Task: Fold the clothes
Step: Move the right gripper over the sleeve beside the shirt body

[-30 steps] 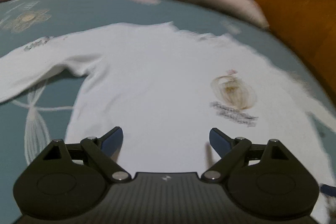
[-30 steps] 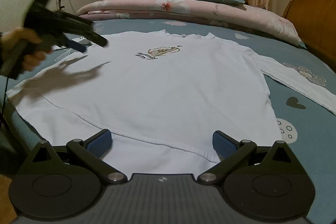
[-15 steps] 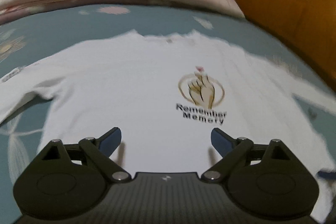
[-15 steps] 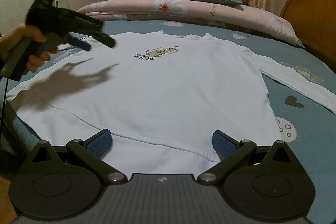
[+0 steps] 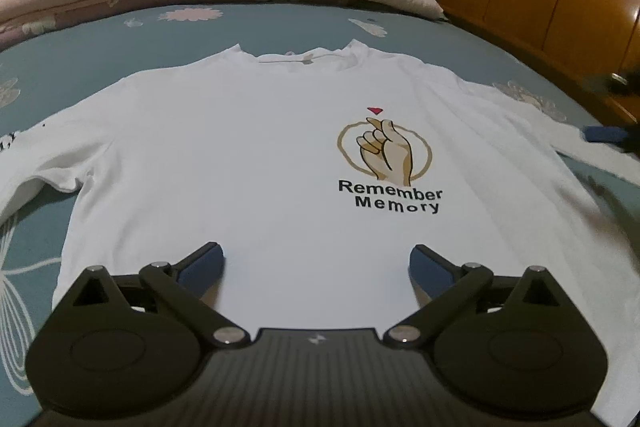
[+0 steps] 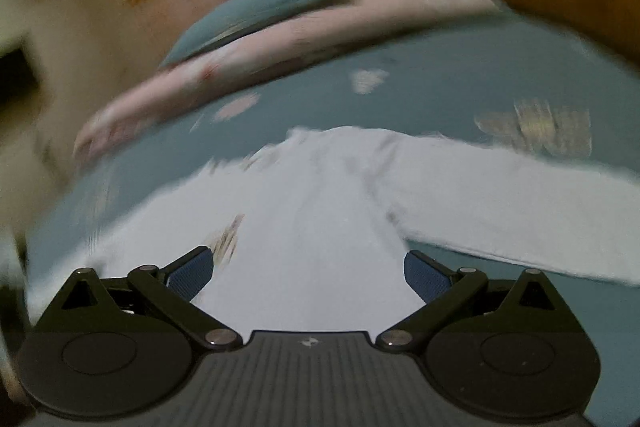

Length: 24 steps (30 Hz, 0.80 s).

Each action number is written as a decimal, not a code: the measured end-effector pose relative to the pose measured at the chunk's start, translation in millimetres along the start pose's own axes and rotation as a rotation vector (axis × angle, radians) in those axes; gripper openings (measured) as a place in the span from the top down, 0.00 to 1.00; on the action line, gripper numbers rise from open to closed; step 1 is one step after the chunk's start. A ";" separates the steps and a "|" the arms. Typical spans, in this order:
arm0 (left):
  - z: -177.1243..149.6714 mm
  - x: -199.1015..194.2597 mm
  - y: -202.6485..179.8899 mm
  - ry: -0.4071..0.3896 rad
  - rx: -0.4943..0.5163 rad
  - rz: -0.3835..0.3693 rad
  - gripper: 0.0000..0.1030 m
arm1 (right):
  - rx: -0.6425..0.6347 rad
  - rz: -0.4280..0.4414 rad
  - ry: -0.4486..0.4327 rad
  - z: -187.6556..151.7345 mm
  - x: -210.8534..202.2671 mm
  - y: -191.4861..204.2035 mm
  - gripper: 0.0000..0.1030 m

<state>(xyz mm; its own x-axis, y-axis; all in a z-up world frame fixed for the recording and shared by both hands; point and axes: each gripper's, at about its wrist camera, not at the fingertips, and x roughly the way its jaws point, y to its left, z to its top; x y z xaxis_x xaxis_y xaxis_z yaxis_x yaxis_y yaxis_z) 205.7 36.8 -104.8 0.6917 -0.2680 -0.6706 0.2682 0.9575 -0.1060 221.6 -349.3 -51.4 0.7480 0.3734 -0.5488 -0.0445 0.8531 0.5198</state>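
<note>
The white shirt (image 5: 248, 163) lies flat on the bed (image 5: 60, 75) ahead of the left hand-held gripper (image 5: 316, 259) (jaws just widened, nothing between). The right hand-held gripper (image 6: 308, 267), gaping and empty, has swung toward the sleeve (image 6: 500, 203).

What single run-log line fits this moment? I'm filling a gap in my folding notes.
shirt: flat on bed, print up, unfolded | left hand-held gripper: open, jaws just widened, empty | right hand-held gripper: open, empty, above sleeve
</note>
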 end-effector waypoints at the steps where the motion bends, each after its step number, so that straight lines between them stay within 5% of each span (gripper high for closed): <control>1: -0.3 0.6 -0.7 -0.001 0.005 0.002 0.03 | 0.084 0.008 0.007 5.9 10.4 -15.7 0.10; 4: 0.0 0.2 -1.2 -0.002 0.011 0.002 0.02 | 0.269 0.020 0.012 7.6 32.5 -56.1 0.23; 10: 0.6 5.5 -2.0 -0.009 0.020 0.013 0.01 | 0.416 0.094 0.043 10.2 70.7 -72.6 0.26; 14: 1.4 8.2 -2.5 -0.014 0.023 0.021 0.01 | 0.333 0.026 -0.001 20.5 84.4 -64.8 0.30; 19: 2.0 9.2 -1.7 -0.014 0.026 0.020 0.01 | 0.233 -0.217 -0.103 37.3 80.3 -69.5 0.33; 24: 3.1 9.9 -1.6 -0.013 0.019 0.020 0.01 | 0.233 -0.147 -0.115 34.7 67.0 -62.7 0.32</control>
<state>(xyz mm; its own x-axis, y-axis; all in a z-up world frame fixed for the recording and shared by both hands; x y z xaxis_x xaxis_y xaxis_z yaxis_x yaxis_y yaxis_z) 214.2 32.2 -109.0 0.7057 -0.2499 -0.6630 0.2666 0.9606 -0.0782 297.4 -390.4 -98.0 0.8059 0.1973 -0.5581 0.2125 0.7836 0.5838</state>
